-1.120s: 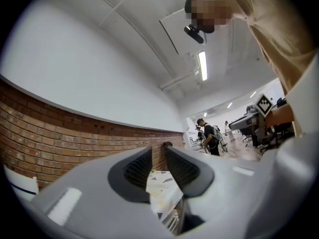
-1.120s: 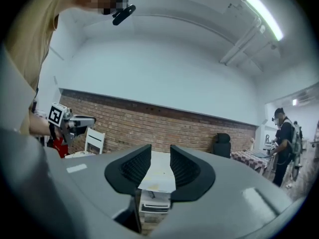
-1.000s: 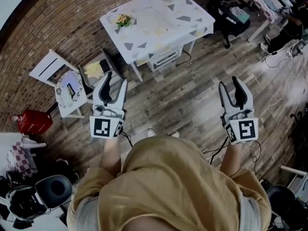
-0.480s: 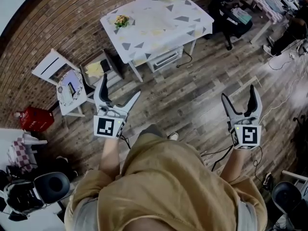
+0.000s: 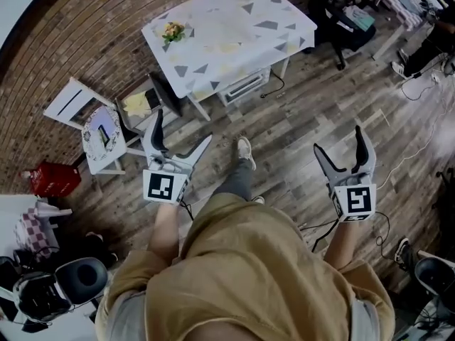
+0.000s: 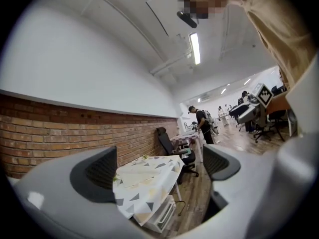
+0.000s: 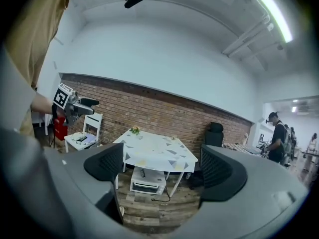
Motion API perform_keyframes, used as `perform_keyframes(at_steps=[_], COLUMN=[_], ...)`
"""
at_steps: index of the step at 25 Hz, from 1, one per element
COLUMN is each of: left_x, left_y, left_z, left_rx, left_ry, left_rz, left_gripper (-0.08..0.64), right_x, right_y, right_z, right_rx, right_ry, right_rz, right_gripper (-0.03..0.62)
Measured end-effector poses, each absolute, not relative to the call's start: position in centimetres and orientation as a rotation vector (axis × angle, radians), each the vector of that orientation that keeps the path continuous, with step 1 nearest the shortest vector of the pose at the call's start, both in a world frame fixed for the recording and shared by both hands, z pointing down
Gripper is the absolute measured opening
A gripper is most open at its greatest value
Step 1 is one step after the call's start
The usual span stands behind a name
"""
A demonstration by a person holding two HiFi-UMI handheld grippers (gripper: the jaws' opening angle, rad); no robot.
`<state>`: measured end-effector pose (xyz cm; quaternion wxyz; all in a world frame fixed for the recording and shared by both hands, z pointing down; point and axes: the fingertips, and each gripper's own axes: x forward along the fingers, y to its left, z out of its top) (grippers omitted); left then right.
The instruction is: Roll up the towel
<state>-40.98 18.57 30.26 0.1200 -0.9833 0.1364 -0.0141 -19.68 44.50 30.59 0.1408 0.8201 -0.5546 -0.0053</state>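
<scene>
A table (image 5: 277, 30) under a white cloth with grey triangles stands ahead by the brick wall; it also shows as the table (image 6: 154, 171) and the table (image 7: 174, 158) in the gripper views. A pale flat cloth (image 5: 229, 25), possibly the towel, lies on its middle. My left gripper (image 5: 183, 125) and right gripper (image 5: 338, 138) hang over the wooden floor, well short of the table. Both stand wide open with nothing between the fingers, as the left gripper (image 6: 159, 168) and right gripper (image 7: 162, 167) views confirm.
A small flower bunch (image 5: 173, 30) sits on the table's left corner; a white appliance (image 5: 245, 84) is under it. A white chair (image 5: 103, 130) with items and a red box (image 5: 50, 180) stand left. A black office chair (image 5: 341, 20) is right. My foot (image 5: 244, 151) steps forward.
Both grippers' jaws went from nearly closed to wide open. Both hands sank a little. The person stepped a foot forward toward the table.
</scene>
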Motion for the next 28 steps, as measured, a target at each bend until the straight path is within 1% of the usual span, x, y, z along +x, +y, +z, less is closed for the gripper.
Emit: perform_keyframes(at_steps=[5, 10, 16, 22, 28], left_x=[-34.6, -26.9, -17.9, -12.1, -9.8], left_y=[14.4, 7.4, -1.9, -5.7, -7.5], left_z=[32.6, 34.3, 34.7, 33.9, 33.9], left_rx=[-2.902, -2.943, -2.976, -3.001, -3.004], left_ry=[0.369, 0.381, 0.363, 0.311, 0.380], left_rz=[-0.073, -0.063, -0.096, -0.109, -0.158], left_gripper=[0.568, 0.568, 0.568, 0.566, 0.566], right_x=[-15.4, -8.7, -1.3, 2.5, 5.1], right_y=[39.7, 31.3, 19.9, 13.8, 9.7], right_z=[32.6, 34.4, 32.2, 30.8, 32.5], right_rx=[2.342, 2.246, 2.126, 2.116, 2.074], right_ry=[-1.622, -1.653, -1.696, -1.714, -1.823], right_rz=[0.043, 0.108, 0.102, 0.118, 0.204], right_gripper=[0.457, 0.456, 0.456, 0.456, 0.456])
